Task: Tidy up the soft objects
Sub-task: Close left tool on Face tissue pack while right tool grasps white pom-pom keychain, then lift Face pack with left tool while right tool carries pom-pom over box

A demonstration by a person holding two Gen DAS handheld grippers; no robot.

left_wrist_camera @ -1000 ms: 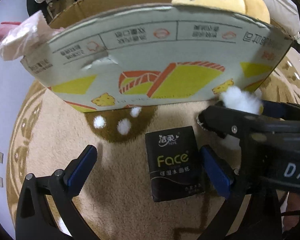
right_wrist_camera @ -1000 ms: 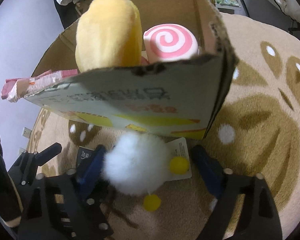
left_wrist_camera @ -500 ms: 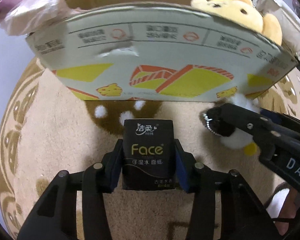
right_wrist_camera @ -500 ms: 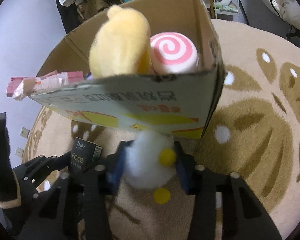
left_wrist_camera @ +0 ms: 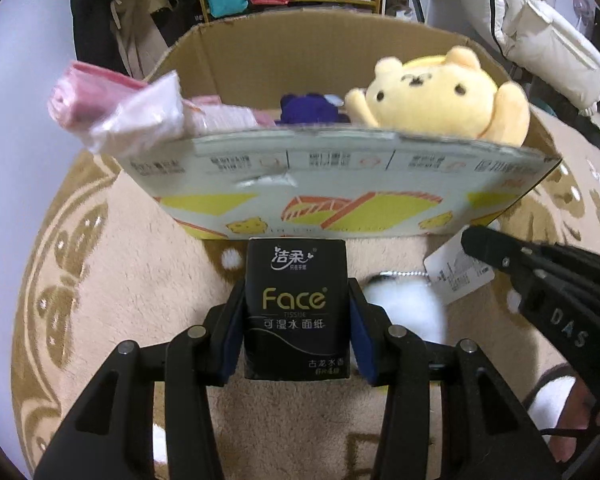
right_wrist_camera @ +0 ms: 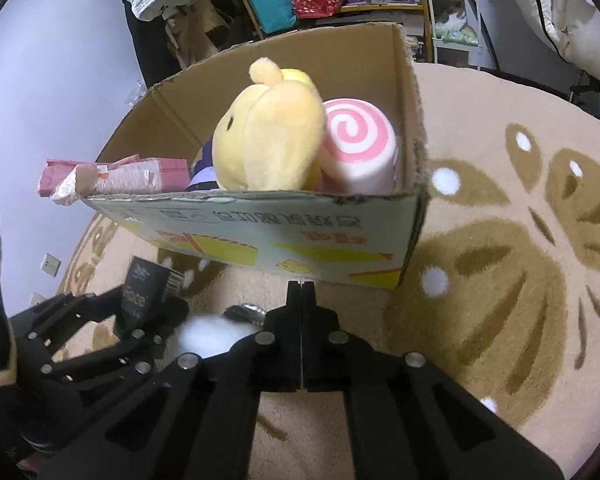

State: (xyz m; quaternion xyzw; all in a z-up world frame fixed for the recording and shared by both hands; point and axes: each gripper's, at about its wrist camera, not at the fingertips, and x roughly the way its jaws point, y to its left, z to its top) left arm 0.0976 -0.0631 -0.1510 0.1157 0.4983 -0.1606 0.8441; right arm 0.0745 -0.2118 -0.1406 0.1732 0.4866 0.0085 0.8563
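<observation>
My left gripper (left_wrist_camera: 297,332) is shut on a black "Face" tissue pack (left_wrist_camera: 296,308) and holds it above the rug, in front of the cardboard box (left_wrist_camera: 340,196). My right gripper (right_wrist_camera: 302,294) is fully shut with nothing between its fingers; it shows from the side in the left wrist view (left_wrist_camera: 500,252). The white fluffy pom-pom toy (left_wrist_camera: 408,308) with a paper tag (left_wrist_camera: 458,276) is below and left of the right gripper, blurred in the right wrist view (right_wrist_camera: 210,338). The box holds a yellow plush bear (left_wrist_camera: 436,96), a pink swirl roll cushion (right_wrist_camera: 360,148), a purple toy and pink packets (left_wrist_camera: 112,108).
The box (right_wrist_camera: 284,240) stands on a round tan rug with brown patterns (right_wrist_camera: 500,248). Behind it are shelves with bottles, hanging clothes and bags. A white duvet (left_wrist_camera: 548,40) lies at the right. A wall with sockets is at the left.
Both grippers rose. The left lifted the tissue pack it closed on. The right gripper's fingers closed completely and the white pom-pom slipped out, now lying blurred beside and below it.
</observation>
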